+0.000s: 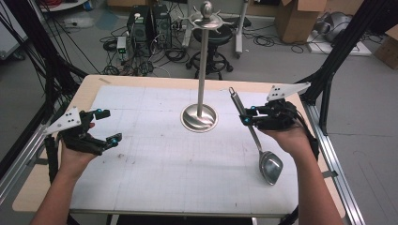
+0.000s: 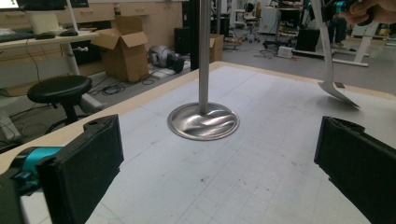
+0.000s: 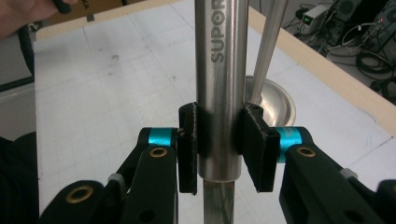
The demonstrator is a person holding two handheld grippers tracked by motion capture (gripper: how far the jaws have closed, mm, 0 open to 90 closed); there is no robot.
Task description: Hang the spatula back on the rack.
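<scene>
Black jaws of the right gripper (image 3: 219,149) stand closest to the lens in the right gripper view, clamped from both sides on the thick steel handle of a ladle (image 3: 219,93); the pads press flat against the tube, which bears the letters SUPOR above the grip. Below the pads the thick tube ends and a thinner shaft runs on down out of the picture. From above, the right gripper (image 1: 248,117) holds this ladle (image 1: 256,140) about midway along its length, clear of the table (image 1: 141,154): the handle end points up and away toward the far edge, and the bowl (image 1: 271,167) hangs lower, on the person's side of the hand, over the right part of the gridded white mat. The right hand (image 1: 286,136) wraps the gripper's body from the right.

Just left of the ladle's upper end, a polished hanging stand (image 1: 202,70) rises from its round base (image 1: 199,117) near the middle of the far half of the table, with a knob and hooked arms at the top. Ladle and stand are near each other but apart.

Over at the left side, the left gripper (image 1: 105,126) hovers low above the mat with its jaws spread wide and nothing between them, pointing toward the stand's base (image 2: 203,122). Beyond the table lie a stool (image 1: 211,51), cardboard boxes and cables on the floor.
</scene>
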